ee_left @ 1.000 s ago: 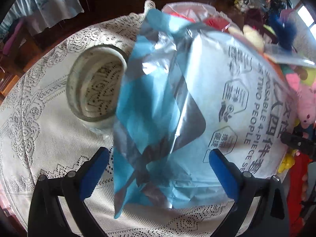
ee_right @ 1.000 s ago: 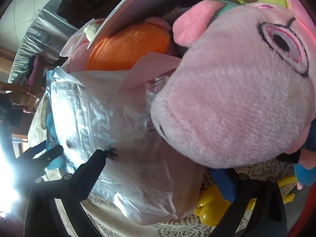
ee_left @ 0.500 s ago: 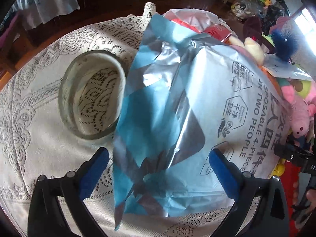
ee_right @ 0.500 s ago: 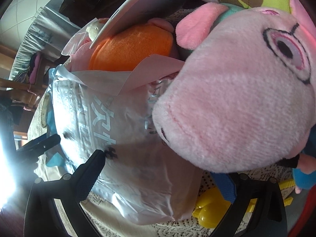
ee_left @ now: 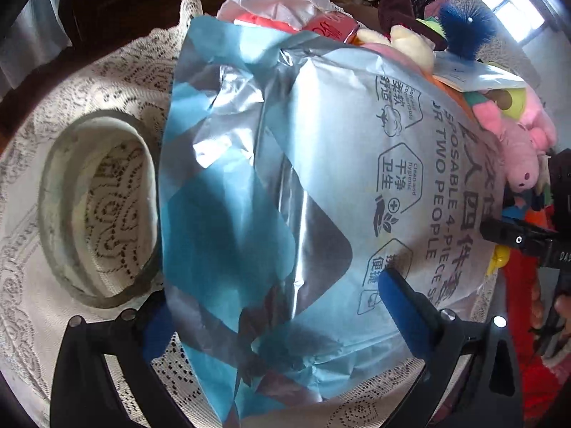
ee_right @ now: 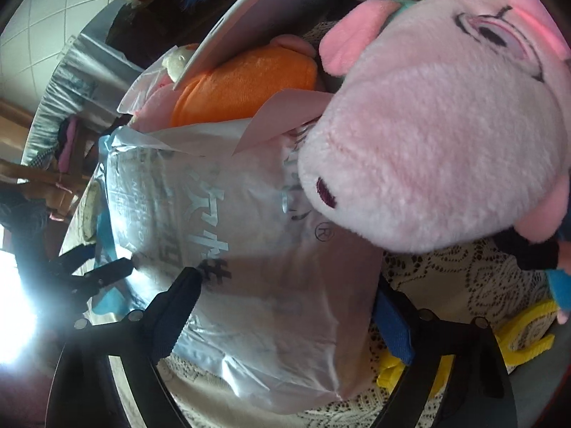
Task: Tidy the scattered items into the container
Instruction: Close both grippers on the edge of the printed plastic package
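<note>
Tape roll (ee_left: 96, 210): only lace cloth (ee_left: 32, 321) inside
Left gripper (ee_left: 274, 306): closing astride foil packet (ee_left: 285, 192); narrower than before
Right gripper (ee_right: 289, 306): closing astride same packet (ee_right: 249, 267); moved in beside pink plush (ee_right: 446, 135)

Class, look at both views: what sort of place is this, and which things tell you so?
Probably a lived-in home room: a lace tablecloth on the table, soft toys such as a pink plush pig, and a window behind.

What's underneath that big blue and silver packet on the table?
The lace tablecloth shows around the packet, so it lies on that. Its far end leans on the plush toys. Anything directly beneath it is covered and cannot be seen.
</note>
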The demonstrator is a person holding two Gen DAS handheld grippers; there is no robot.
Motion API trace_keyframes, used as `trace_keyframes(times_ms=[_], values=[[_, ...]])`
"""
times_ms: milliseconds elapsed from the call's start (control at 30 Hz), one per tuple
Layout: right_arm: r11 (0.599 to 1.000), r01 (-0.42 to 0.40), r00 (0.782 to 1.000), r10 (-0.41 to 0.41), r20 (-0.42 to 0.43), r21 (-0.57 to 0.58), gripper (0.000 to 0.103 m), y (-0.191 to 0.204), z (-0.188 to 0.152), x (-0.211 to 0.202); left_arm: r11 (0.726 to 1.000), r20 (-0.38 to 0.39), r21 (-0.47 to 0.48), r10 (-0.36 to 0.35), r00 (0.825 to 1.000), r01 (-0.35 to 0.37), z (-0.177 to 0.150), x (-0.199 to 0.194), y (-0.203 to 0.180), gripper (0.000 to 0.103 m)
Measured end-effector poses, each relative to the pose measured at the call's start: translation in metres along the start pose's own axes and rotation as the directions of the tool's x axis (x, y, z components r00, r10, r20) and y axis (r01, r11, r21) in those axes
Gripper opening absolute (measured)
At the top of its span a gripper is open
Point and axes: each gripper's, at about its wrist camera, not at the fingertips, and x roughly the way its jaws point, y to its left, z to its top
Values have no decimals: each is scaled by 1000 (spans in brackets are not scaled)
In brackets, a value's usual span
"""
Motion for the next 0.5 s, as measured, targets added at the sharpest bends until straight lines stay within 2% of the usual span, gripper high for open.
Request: trace_keyframes(times_ms=[33, 67, 167, 233, 300, 367, 433, 500], values=[[1000, 8, 1000, -8, 6, 3, 90, 8, -2, 1, 1000, 0, 14, -17, 1000, 17, -2, -3, -3, 79], [1000, 11, 1000, -11, 10, 9, 88, 14, -5, 2, 999, 2, 33, -17, 1000, 17, -3, -6, -7, 73], [1000, 12, 1000, -12, 10, 24, 87, 25, -8, 7, 997, 0, 79, -2, 1000, 2, -8, -9, -14, 66], [1000, 7, 1000, -7, 6, 27, 87, 32, -7, 14, 997, -6, 75, -15, 1000, 16, -10, -8, -12, 66], [1000, -1, 1000, 1, -2, 21, 88, 34, -3, 20, 998, 2, 60, -21, 1000, 21, -13, -6, -8, 71], [1000, -13, 1000, 13, -7, 17, 88, 32, -2, 24, 1000, 7, 22, -18, 1000, 18, -16, -2, 0, 92], [999, -27, 1000, 27, -10, 16, 88, 28, 1, 25, 999, 18, -8, -32, 999, 32, -19, 1, 4, 95], [999, -31, 999, 31, -11, 10, 88, 30, 3, 27, 999, 15, 8, -48, 999, 48, -23, 2, -2, 90]])
